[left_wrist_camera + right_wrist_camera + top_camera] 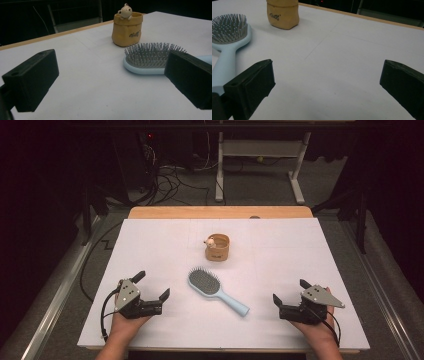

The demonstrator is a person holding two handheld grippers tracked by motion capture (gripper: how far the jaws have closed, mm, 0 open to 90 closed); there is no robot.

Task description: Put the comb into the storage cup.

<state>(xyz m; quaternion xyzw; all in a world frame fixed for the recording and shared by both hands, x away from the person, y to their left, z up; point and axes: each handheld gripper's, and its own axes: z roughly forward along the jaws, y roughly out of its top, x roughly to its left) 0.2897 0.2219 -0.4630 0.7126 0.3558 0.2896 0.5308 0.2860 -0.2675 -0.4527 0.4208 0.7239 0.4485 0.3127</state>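
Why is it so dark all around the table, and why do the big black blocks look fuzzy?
In the high view, light falls on the white table while the room behind stays dim. In the left gripper view, the close fingers look soft but the hairbrush bristles are sharper. In the right gripper view, the yellow pot casts a faint shadow.

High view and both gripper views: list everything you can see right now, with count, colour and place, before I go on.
Hairbrush: 1, light blue with grey bristles up, table centre, handle toward the right gripper.
Holder: 1, tan pouch-shaped, small bear figure on its rim, upright beyond the brush.
Table: 1, white top, wooden far edge.
Desk frame: 1, white, on the floor beyond the table.
Cables: several, dark, on the floor behind.
Left gripper: 1, black, jaws open, near left.
Right gripper: 1, black, jaws open, near right.
Hands: 2, at the near edge.
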